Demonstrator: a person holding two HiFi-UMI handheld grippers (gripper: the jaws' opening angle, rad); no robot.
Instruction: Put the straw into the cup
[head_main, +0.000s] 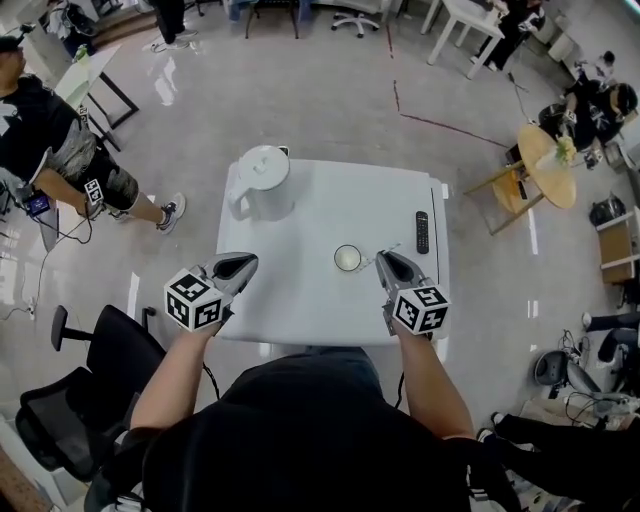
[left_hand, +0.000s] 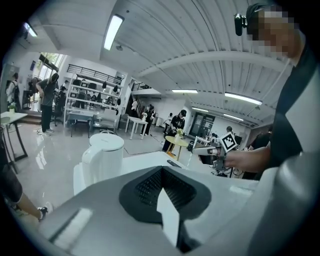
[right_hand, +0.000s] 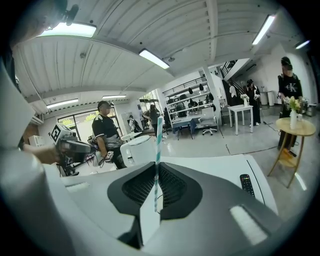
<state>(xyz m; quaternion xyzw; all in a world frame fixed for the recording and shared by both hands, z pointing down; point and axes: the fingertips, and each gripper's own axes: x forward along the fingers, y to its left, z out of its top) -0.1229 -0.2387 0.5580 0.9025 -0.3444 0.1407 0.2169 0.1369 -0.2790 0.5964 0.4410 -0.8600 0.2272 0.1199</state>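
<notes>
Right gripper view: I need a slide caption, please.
Right gripper shut on a striped straw, white kettle beyond it.

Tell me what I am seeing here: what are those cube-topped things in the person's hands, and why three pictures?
There is no robot here. A person stands at a white table and holds a two-jaw tool in each hand: the left gripper and the right gripper. The patterned cubes belong to the tools. The head view comes from a camera on the person's head, looking down. The other two come from cameras riding on each tool, looking along its jaws. On the table are a white kettle, a small cup and a black remote. The right gripper's jaws are shut on a striped straw; the left gripper's jaws are shut on nothing.
</notes>
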